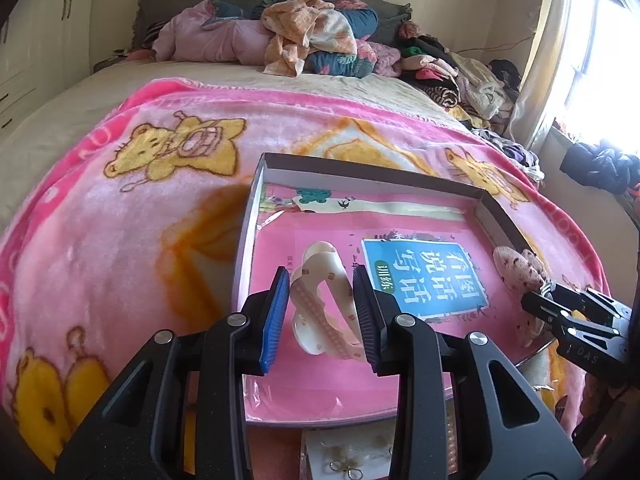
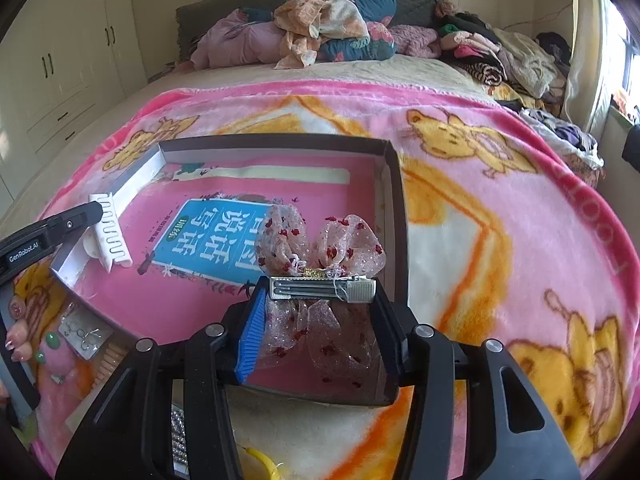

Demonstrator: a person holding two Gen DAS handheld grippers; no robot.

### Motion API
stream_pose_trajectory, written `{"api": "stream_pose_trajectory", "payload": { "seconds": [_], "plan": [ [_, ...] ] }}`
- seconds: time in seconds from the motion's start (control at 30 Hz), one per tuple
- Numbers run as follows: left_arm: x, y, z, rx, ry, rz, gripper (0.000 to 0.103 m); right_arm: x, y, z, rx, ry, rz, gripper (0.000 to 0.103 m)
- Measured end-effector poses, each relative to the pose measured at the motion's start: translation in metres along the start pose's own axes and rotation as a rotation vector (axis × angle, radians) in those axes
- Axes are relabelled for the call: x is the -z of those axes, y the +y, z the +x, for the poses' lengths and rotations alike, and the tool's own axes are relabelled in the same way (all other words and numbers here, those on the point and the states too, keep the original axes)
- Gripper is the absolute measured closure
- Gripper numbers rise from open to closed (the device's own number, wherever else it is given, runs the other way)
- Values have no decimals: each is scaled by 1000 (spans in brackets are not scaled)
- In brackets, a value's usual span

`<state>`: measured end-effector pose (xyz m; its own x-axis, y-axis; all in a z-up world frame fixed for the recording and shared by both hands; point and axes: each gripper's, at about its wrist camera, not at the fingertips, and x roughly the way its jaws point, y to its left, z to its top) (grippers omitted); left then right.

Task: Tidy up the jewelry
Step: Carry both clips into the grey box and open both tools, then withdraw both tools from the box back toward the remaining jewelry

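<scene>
Between the blue-padded fingers of the left gripper sits a cream plastic claw hair clip with small brown dots. Both pads bear on its sides, so this gripper is closed on the clip. The clip's long axis runs forward along the fingers, its toothed edge showing in the right wrist view. It hangs just above the near left part of the shallow dark-walled cardboard box, directly over the pink book with a blue title panel that lines the box floor.

Ahead of the right gripper, across its fingertips, lies a sheer pink bow hair clip with red flecks. Its silver metal barrette bar spans crosswise from one finger to the other, and both fingers press on its ends. This gripper is clamped on the bow clip. The bow hangs over the near right corner of the box, close to the right wall.

Judgement: both items already stand over the box, well apart from each other, one at each side. The coming move appears to be a short descent and release for each. The left clip looks nearer the box floor. Risk: the bow's loose ribbon tails may catch on the finger pads on release.

Beneath the left gripper, outside the near wall, a small card of wire earrings lies on the pink bear-print blanket.
</scene>
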<state>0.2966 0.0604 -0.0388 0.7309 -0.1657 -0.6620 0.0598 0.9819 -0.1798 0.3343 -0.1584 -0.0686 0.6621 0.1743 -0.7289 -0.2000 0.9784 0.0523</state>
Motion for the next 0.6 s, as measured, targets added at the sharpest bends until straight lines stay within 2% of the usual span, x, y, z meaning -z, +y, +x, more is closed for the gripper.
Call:
{"api": "stream_pose_trajectory", "payload": {
  "seconds": [0.13,0.2,0.3,0.4,0.6],
  "plan": [
    [0,2,3,-4,1,7,78,5,4,-3,-13,-17,-13,46],
    [0,1,4,-9,0,9,78,7,5,-7,-19,-26,-11,39],
    [-1,1,3,-10,0,9,76,10,4,-16,-21,-52,2,34],
    [0,2,3,-15,4,10,65,14,0,-29,-15,-83,17,26],
    [2,1,0,-25,-2,25,47,22,-3,-47,-4,-117,32,18]
  ]
}}
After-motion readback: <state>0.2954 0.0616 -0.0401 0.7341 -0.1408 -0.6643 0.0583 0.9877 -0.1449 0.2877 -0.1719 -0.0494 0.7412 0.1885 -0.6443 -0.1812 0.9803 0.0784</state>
